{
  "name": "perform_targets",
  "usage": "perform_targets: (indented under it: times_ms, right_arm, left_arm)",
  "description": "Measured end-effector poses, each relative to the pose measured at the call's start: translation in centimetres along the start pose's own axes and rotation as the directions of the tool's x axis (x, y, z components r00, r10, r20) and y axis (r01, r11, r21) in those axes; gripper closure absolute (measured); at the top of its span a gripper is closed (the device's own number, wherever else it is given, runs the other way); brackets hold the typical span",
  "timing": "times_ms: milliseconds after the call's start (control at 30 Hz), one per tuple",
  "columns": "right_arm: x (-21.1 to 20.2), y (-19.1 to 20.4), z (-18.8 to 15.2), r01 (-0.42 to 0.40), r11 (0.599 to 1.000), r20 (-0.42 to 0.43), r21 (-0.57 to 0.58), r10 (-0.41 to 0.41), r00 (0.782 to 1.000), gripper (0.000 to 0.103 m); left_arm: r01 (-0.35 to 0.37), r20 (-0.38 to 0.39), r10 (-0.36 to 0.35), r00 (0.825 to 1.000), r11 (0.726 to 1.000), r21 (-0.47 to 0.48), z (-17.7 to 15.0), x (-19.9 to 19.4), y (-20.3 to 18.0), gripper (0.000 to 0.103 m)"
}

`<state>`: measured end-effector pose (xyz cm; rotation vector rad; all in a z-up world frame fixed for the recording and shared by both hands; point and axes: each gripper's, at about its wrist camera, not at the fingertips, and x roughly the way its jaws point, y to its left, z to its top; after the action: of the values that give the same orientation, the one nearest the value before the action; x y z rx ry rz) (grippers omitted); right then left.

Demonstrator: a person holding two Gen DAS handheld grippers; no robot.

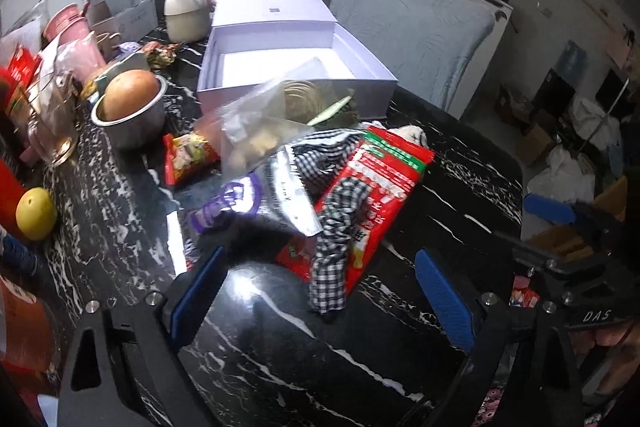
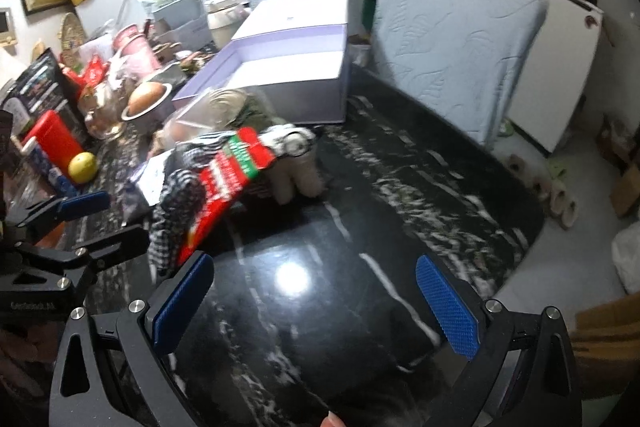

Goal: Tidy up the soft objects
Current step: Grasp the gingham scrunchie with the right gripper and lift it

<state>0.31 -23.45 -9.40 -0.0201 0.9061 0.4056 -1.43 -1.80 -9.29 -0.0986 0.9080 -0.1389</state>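
Checked cloth (image 1: 340, 227) lies at twelve o'clock from our left gripper (image 1: 320, 291), its tail reaching just ahead of the spread, empty jaws; its long axis runs from twelve to six o'clock, draped over a red packet (image 1: 384, 167) on the black marble table (image 1: 280, 347). Our right gripper (image 2: 316, 303), also spread and empty, has the cloth at ten o'clock, so the left is nearer. We see limp, crumpled black-and-white gingham.
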Motion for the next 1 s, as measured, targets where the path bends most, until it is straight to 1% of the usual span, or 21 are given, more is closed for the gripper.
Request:
perform_targets:
  times_ms: [67, 167, 233, 367, 400, 467, 567, 633, 733, 800, 867, 967, 1000]
  right_arm:
    - [0.6, 0.4, 0.0, -0.044, 0.999, -0.011, -0.006, 0.044, 0.999, 0.0]
    - [1.2, 1.4, 0.2, -0.088, 0.996, -0.016, -0.031, 0.088, 0.996, 0.0]
    - [1.5, 2.1, 0.4, -0.114, 0.993, -0.012, -0.043, 0.114, 0.993, 0.003]
    - [2.4, 3.7, 0.8, -0.183, 0.981, -0.029, -0.059, 0.181, 0.983, 0.011]
    - [2.8, 4.2, 0.9, -0.201, 0.977, -0.038, -0.067, 0.199, 0.979, 0.017]
    - [3.7, 5.3, 1.0, -0.223, 0.971, -0.052, -0.081, 0.22, 0.974, 0.027]
    - [4.7, 6.6, 1.1, -0.259, 0.961, -0.075, -0.094, 0.253, 0.965, 0.031]
    - [5.3, 7.8, 1.1, -0.284, 0.953, -0.087, -0.109, 0.275, 0.957, 0.032]
    - [6.0, 9.1, 1.1, -0.284, 0.949, -0.087, -0.133, 0.274, 0.958, 0.034]
    - [6.5, 10.0, 1.2, -0.264, 0.953, -0.088, -0.152, 0.253, 0.963, 0.046]
    - [7.1, 10.5, 1.4, -0.236, 0.961, -0.089, -0.145, 0.225, 0.97, 0.055]
    - [7.4, 10.8, 1.4, -0.199, 0.969, -0.08, -0.149, 0.189, 0.979, 0.056]
    - [7.5, 11.0, 1.4, -0.186, 0.97, -0.08, -0.156, 0.176, 0.981, 0.061]
  left_arm:
    - [-0.014, 0.007, 0.014, 1.0, 1.0, -0.014, -0.1, -0.3, 0.6, 0.007]
    - [-0.042, 0.005, 0.042, 0.999, 0.998, -0.044, -0.2, -0.7, 1.8, 0.007]
    - [-0.052, 0.003, 0.052, 0.999, 0.997, -0.062, -0.3, -0.8, 2.6, 0.007]
    - [-0.085, 0.006, 0.086, 0.996, 0.992, -0.094, -0.4, -1.3, 4.3, 0.007]
    - [-0.097, 0.006, 0.098, 0.995, 0.99, -0.1, -0.5, -1.4, 4.8, 0.007]
    - [-0.117, -0.005, 0.117, 0.993, 0.987, -0.111, -0.6, -1.4, 5.6, 0.007]
    - [-0.14, -0.012, 0.14, 0.99, 0.983, -0.118, -0.7, -1.5, 6.6, 0.007]
    - [-0.159, -0.011, 0.158, 0.987, 0.98, -0.123, -0.8, -1.7, 7.4, 0.007]
    - [-0.165, -0.009, 0.165, 0.986, 0.977, -0.136, -0.9, -1.7, 8.2, 0.007]
    - [-0.167, -0.01, 0.167, 0.986, 0.975, -0.146, -1.0, -1.7, 8.7, 0.007]
    - [-0.169, -0.011, 0.169, 0.986, 0.974, -0.153, -1.0, -1.7, 9.0, 0.007]
    - [-0.171, -0.005, 0.172, 0.985, 0.973, -0.153, -1.1, -1.8, 9.1, 0.007]
    - [-0.171, -0.003, 0.173, 0.985, 0.973, -0.152, -1.1, -1.9, 9.1, 0.007]
